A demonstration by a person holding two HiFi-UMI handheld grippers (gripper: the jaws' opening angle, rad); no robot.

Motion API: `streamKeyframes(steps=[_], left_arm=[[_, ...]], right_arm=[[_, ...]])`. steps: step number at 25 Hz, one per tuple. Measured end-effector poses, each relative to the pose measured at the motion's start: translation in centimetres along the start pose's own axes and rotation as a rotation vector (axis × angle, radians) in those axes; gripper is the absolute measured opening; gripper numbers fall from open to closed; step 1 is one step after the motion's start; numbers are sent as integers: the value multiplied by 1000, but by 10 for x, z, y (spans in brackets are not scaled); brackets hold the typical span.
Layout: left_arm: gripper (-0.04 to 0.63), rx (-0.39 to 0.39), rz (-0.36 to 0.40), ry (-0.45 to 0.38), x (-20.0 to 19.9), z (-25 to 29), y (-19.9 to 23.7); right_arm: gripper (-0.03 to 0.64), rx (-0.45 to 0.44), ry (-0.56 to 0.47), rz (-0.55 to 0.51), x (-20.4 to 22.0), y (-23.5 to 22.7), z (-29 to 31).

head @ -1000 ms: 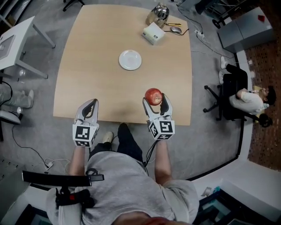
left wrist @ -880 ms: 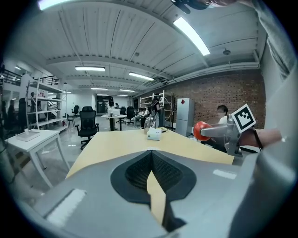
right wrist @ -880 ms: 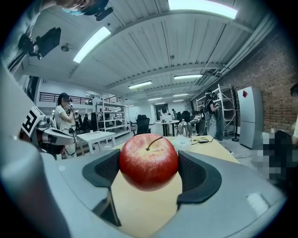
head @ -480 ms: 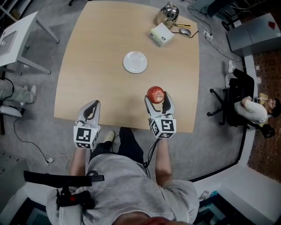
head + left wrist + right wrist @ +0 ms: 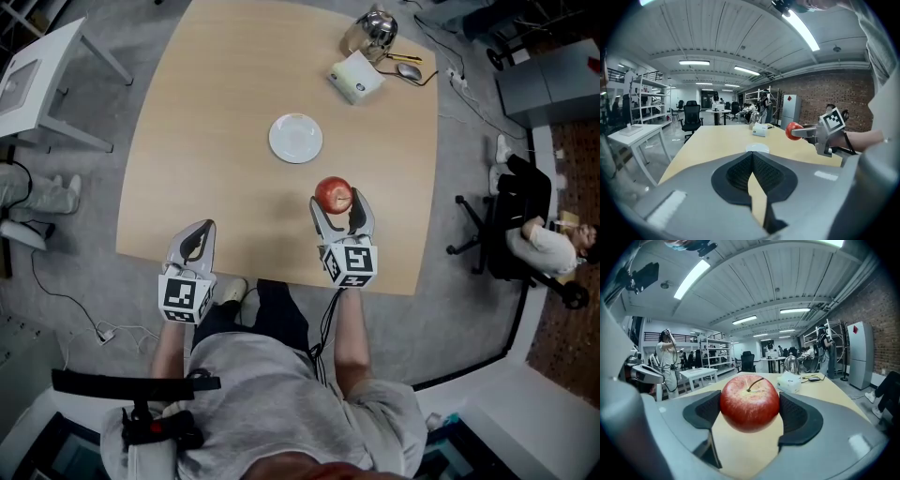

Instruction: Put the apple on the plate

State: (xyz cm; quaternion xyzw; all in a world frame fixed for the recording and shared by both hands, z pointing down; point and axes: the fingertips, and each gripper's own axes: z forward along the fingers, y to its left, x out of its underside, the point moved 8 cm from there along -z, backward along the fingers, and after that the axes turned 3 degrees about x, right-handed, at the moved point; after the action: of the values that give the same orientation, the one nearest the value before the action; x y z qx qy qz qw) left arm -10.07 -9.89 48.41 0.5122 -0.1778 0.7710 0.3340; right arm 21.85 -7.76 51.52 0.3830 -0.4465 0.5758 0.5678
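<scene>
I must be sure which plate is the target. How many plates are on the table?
1. The white plate lies near the middle of the table, beyond the apple held in the right gripper. No other plate shows.

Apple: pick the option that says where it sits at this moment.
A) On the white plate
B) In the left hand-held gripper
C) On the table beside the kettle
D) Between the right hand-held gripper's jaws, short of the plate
D: the right gripper view shows the apple clamped between the jaws of the right hand-held gripper, while the plate lies bare farther up the table.
</scene>
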Motion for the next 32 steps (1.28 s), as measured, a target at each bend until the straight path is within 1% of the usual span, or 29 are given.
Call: streamKeyframes(steps=[10, 15, 32], left_arm=[[20, -37, -24, 26, 5, 13, 9], [19, -63, -47, 37, 7, 18, 13], [19, -111, -97, 68, 13, 49, 22]], right_arm=[[391, -32, 22, -9, 3, -12, 37], [391, -54, 38, -9, 6, -14, 54], [391, -118, 91, -22, 22, -28, 119]])
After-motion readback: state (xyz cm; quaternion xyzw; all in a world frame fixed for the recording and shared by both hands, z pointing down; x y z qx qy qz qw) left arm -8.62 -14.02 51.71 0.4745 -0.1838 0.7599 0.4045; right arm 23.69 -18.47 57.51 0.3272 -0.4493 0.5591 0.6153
